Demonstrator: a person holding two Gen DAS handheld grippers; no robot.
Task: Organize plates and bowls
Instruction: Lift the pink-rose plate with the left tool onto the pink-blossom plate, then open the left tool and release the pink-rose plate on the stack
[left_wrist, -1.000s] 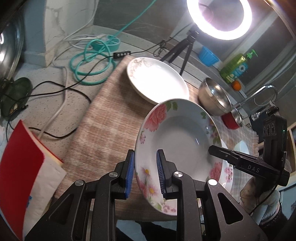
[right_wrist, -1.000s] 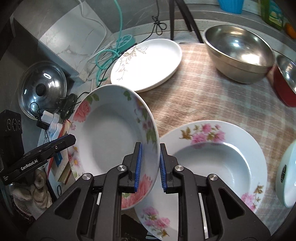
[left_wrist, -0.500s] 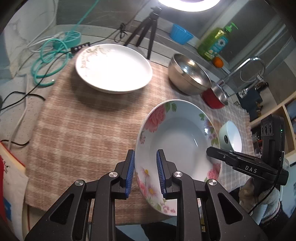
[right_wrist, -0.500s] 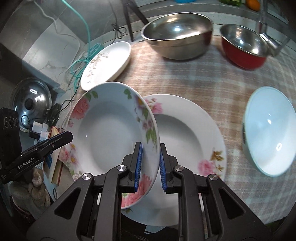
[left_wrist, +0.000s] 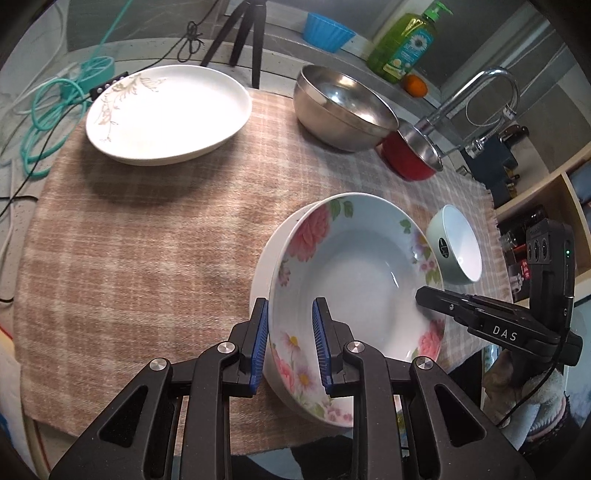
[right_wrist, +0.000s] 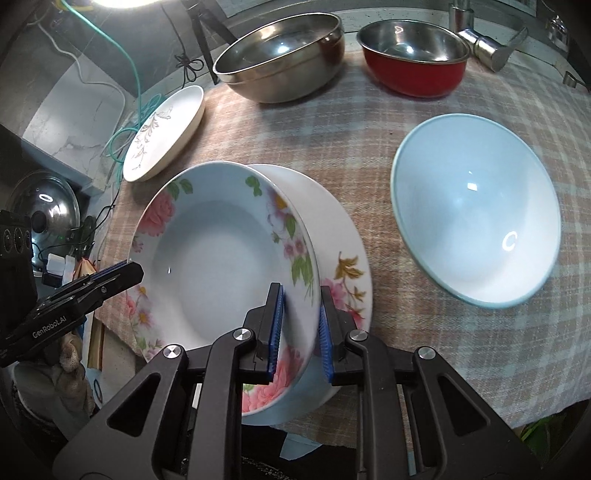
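A deep plate with pink flowers (left_wrist: 354, 273) (right_wrist: 221, 266) hangs between both grippers, just over a second flowered plate (right_wrist: 343, 251) (left_wrist: 269, 251) on the checked cloth. My left gripper (left_wrist: 290, 349) is shut on the held plate's near-left rim. My right gripper (right_wrist: 299, 325) is shut on its opposite rim and shows as a black arm (left_wrist: 491, 325) in the left wrist view. The lower plate is mostly hidden under the held one. Further left lies a white plate with a brown sprig (left_wrist: 166, 110) (right_wrist: 166, 129).
A large steel bowl (left_wrist: 343, 107) (right_wrist: 280, 62) and a red steel bowl (left_wrist: 413, 151) (right_wrist: 413, 62) stand at the back of the cloth (left_wrist: 147, 229). A pale blue bowl (left_wrist: 458, 243) (right_wrist: 476, 206) sits at the right. Cables, a tripod, a tap and a pot lid (right_wrist: 44, 206) ring the mat.
Both grippers carried the flowered plate to the right and lower. It now hangs right over the second flowered plate, and the blue bowl has come into view.
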